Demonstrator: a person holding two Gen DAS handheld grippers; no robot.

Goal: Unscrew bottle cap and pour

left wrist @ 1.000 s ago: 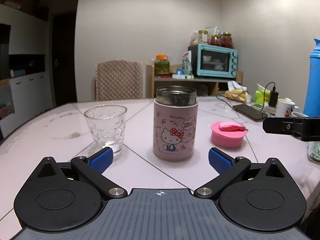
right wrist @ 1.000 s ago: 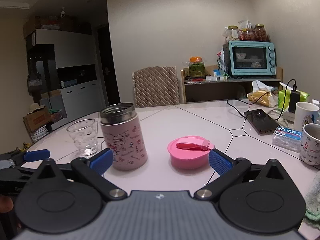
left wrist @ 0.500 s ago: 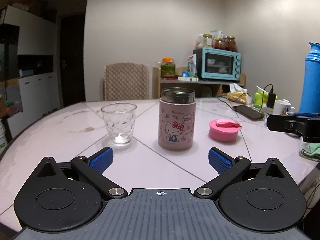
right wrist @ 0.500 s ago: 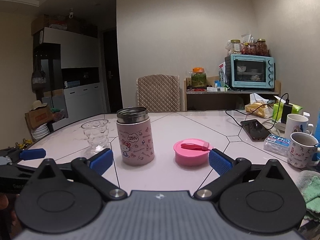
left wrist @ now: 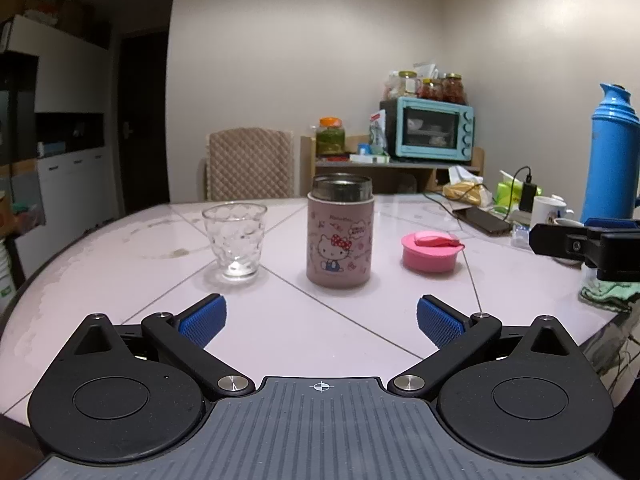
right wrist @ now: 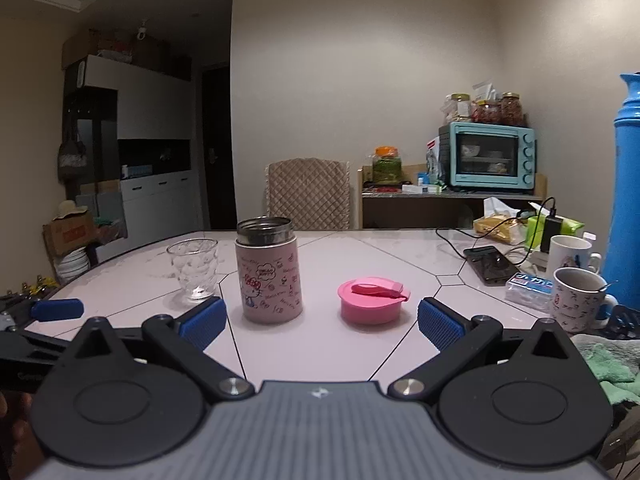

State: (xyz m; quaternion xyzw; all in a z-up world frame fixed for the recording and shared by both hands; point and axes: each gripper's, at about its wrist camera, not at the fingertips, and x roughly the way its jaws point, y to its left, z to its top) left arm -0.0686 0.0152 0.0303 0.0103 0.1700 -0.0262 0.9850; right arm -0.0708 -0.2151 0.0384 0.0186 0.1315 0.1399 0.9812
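Table (left wrist: 120, 280) | left hand-held gripper (left wrist: 320, 320) wide, empty | right hand-held gripper (right wrist: 320, 322) likewise, seemingly

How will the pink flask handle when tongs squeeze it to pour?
The pink flask looks rigid, with a steel rim, so it likely won't deform. Its smooth printed wall may slip. It is open, its contents unseen, so its weight is uncertain; the glass looks fragile.
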